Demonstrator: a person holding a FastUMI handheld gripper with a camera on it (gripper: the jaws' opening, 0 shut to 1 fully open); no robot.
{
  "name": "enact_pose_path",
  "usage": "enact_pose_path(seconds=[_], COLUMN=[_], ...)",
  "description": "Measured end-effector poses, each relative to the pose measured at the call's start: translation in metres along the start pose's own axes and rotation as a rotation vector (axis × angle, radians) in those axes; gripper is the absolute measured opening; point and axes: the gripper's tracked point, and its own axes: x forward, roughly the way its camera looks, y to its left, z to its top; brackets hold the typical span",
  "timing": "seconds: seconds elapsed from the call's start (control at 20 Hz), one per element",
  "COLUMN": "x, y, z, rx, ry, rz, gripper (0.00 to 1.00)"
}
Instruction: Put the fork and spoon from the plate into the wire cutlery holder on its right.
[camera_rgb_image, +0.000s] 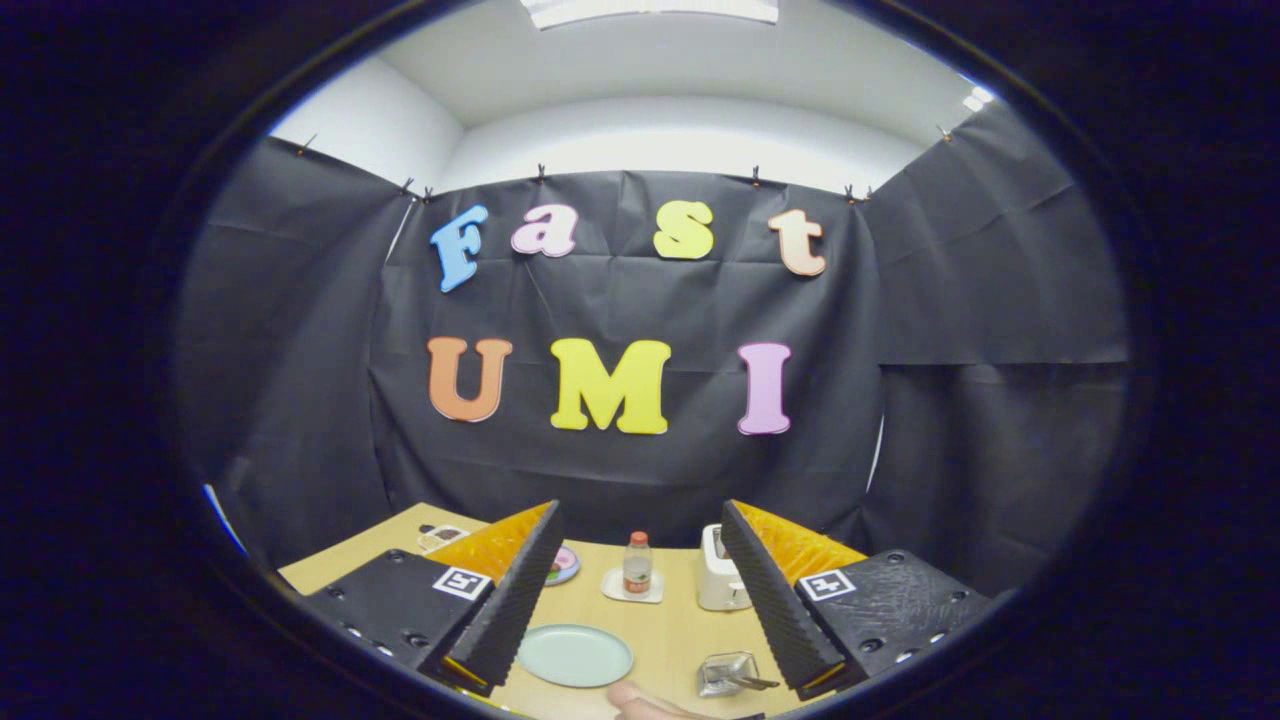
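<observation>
We found the tool (640, 600) with its fingers apart, held above the surface (680, 620) and gripping nothing. Between them lay the plate (574, 655), with the wire cutlery holder (728, 673) beside it, holding utensils.

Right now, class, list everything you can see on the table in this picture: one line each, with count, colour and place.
Round pale green plate: one, between the fingers, near the table's front.
Wire cutlery holder: one, silvery, right of the plate, cutlery handles sticking out.
Small bottle with red cap: one, on a white square coaster, beyond the plate.
White toaster: one, right of the bottle.
Small patterned dish: one, left of the bottle.
Light wooden table: one.
Person's finger: one, at the table's front edge.
Hand-held gripper: one, fingers wide open, holding nothing.
</observation>
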Motion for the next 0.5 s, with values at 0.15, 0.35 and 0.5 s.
enact_pose_path(seconds=[0.15,0.35,0.5], x=[0.001,0.003,0.002], y=[-0.002,-0.003,-0.002], z=[-0.001,-0.005,-0.009], rx=[0.01,0.013,0.006], ry=[0.005,0.029,0.039], rz=[-0.028,-0.069,-0.102], gripper=[0.96,0.96,0.96])
